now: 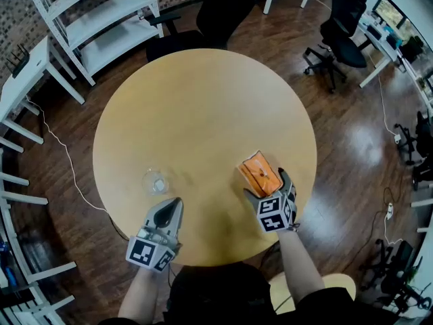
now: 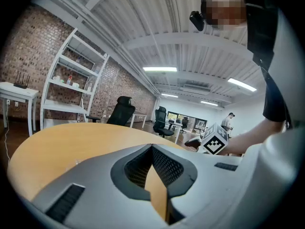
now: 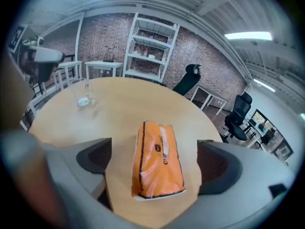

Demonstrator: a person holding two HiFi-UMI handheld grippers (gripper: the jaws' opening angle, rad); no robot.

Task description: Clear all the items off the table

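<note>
An orange soft pack lies flat on the round wooden table, near its front right edge. My right gripper is open and low over the table, one jaw on each side of the pack's near end. In the right gripper view the orange pack fills the gap of the right gripper, and neither pad touches it. A small clear glass stands front left; the glass also shows far off. My left gripper is shut and empty just behind the glass. The left gripper points across bare table.
A black office chair stands at the table's far side and another chair at the far right. White shelves and a white desk stand at the left. Cables run over the dark wood floor.
</note>
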